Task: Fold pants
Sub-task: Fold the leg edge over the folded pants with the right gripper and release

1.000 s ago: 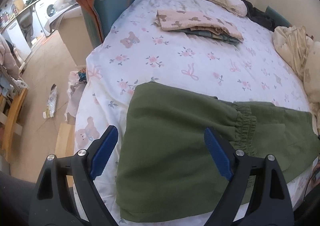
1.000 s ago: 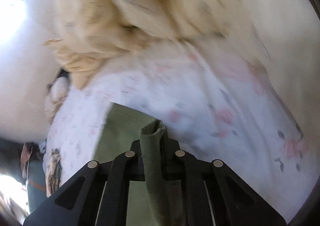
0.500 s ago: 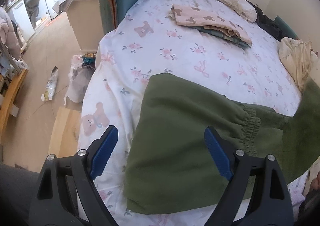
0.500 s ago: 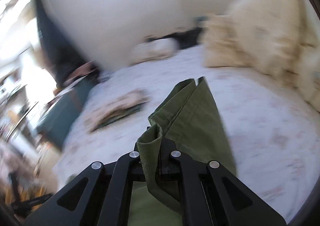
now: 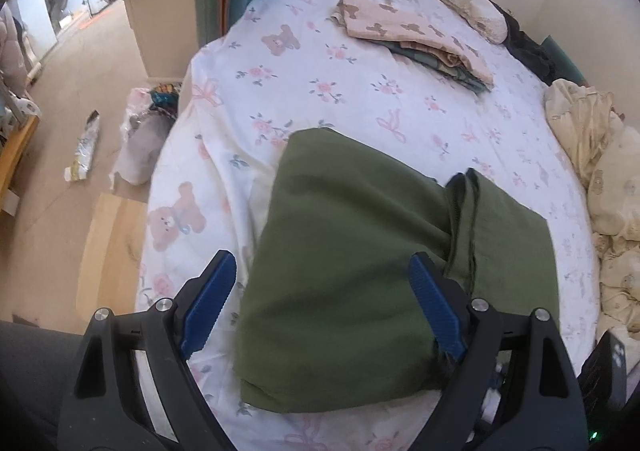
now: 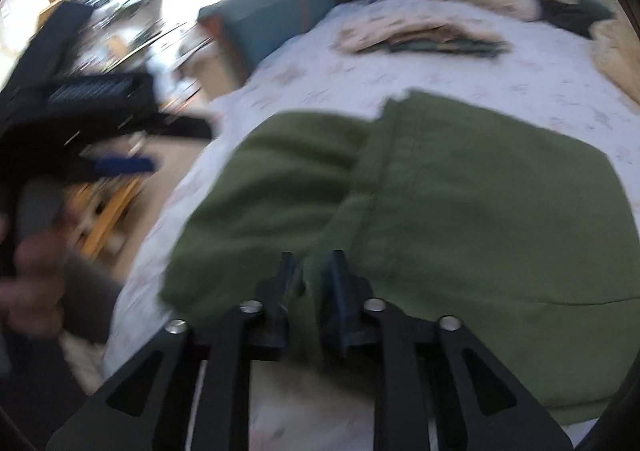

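Laying the folded-over flap flat: right tool (image 6: 313, 271) seemingly pinching green pants (image 5: 352, 271); left tool (image 5: 320, 299) gapes empty, ready to smooth.

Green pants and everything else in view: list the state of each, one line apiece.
green pants: flat on the bed, one end folded over the rest
left hand-held gripper: open, empty, above the pants
right hand-held gripper: nearly shut, green cloth between its fingers
stack of clothes: folded, on the bedsheet
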### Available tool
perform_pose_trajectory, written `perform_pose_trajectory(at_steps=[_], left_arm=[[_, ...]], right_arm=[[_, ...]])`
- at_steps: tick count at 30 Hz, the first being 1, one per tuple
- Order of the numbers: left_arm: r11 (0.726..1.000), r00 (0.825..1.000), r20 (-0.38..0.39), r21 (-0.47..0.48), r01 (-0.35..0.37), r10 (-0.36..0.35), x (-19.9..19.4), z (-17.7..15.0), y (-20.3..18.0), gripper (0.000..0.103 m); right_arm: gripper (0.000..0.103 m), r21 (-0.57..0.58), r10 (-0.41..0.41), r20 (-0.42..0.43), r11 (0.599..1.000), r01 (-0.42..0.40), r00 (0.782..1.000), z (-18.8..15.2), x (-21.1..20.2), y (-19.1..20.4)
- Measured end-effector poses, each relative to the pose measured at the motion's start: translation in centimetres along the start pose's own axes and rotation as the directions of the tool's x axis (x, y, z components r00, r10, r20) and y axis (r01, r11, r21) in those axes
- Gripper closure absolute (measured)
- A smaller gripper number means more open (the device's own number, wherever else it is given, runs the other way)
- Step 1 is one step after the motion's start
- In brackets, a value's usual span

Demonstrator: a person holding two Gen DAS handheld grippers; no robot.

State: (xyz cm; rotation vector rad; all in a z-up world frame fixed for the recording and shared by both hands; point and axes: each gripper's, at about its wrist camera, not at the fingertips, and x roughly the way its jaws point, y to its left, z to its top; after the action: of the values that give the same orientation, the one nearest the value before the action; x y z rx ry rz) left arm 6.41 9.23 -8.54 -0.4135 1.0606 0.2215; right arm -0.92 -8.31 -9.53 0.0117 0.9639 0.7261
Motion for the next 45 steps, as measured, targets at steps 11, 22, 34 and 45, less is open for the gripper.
perform_pose_trajectory(at_steps=[11,22,34,45], left_arm=[[0.997,1.0,-0.005,0.079,-0.001,0.002,0.3,-0.5,-2.4,0.017],[0.959,0.998,-0.055,0.284,-0.013,0.03,2.5,-3.6,-7.2,0.017],[0.907,0.974,-0.178,0.418,-0.054,0.139,8.3,-5.4,-10.3,0.017],[0.919,0.979,-0.169,0.392,-0.043,0.117,7.2,-5.2,-10.4,0.017]], right_arm=[[0.072,0.183,-0.081,-0.063,0.979,0.091,0.995,1.1,-3.2,-4.6],[0.068,0.376,0.0,-0.089,0.926,0.034,0.996,-0.9,-4.5,-6.7],[0.092,0.653,-0.231,-0.263,0.672,0.349,0.937,-7.2,-6.5,-21.2],[0.029,0.783,-0.307,-0.119,0.555,0.28,0.944,-9.8,-11.7,-21.4]])
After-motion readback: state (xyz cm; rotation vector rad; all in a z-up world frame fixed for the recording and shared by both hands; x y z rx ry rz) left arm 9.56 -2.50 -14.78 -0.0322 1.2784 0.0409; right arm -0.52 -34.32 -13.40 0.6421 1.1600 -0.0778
